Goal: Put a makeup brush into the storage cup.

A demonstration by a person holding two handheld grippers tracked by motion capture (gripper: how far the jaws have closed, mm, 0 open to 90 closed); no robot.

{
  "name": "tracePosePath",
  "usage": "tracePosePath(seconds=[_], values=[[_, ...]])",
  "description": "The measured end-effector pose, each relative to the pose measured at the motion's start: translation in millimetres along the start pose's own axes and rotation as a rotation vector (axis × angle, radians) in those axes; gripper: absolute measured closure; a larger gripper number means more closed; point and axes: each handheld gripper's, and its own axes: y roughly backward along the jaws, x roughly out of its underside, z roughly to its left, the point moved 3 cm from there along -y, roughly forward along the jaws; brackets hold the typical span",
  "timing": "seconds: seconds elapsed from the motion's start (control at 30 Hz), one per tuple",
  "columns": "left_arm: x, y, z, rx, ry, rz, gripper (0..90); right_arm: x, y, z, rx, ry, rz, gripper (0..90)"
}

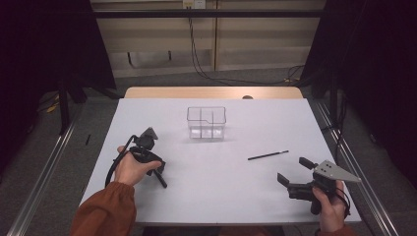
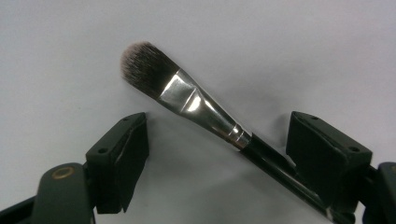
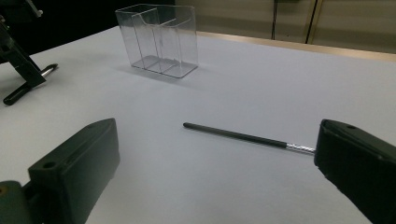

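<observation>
— Two grippers are working this table. What is the left gripper (image 2: 215, 154) doing?

— It is pointing down over a flat makeup brush (image 2: 196, 105) lying on the white table (image 1: 236, 187). Its jaws are standing apart, one on each side of the black handle, and no pad is pressing on it yet; the right-hand jaw is sitting just beside the handle, maybe brushing it. In the high view that brush (image 1: 160, 178) is lying near the person's left hand (image 1: 129, 168), at the table's front left.

— And the right gripper (image 3: 215, 177)?

— It is gaping wide and holding nothing, hovering low at the front right. A thin black brush (image 3: 247, 137) with a silver ferrule is lying just ahead of it, apart from both jaws.

— Where are the brushes probably heading?

— Likely to the clear divided organizer (image 1: 206, 123), which is standing empty near the table's middle, well apart from both brushes.

— So how far along is the work?

— By my reading, barely started: neither brush is lifted, nothing is stowed. One grasp is being set up; two pickups and two placements are waiting.
</observation>
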Motion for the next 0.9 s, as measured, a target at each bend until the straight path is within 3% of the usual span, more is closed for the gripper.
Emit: tracePosePath(seconds=[0.1,0.2,0.27,0.43,0.67,0.9], values=[[-0.6,-0.4,0.7,-0.011,0.019,0.003,23.0,0.4,-0.2,-0.6,-0.012,-0.022,-0.003,0.0],[-0.7,1.5,5.5,-0.019,0.043,-0.005,34.4,0.7,0.1,-1.3,-0.008,-0.025,-0.003,0.0],[-0.3,2.8,8.1,-0.022,0.035,0.004,40.7,0.8,0.0,-0.5,-0.011,-0.021,0.000,0.0],[-1.5,2.1,5.6,-0.045,0.012,0.021,43.9,1.0,-0.6,-0.4,-0.013,-0.020,0.004,0.0],[-2.9,3.9,0.8,-0.036,-0.034,0.074,57.8,1.0,-0.2,-0.3,-0.012,-0.019,0.003,0.0],[-3.2,3.9,-1.3,-0.024,-0.059,0.089,72.3,1.2,-0.2,-0.2,-0.014,-0.018,0.005,0.0]])
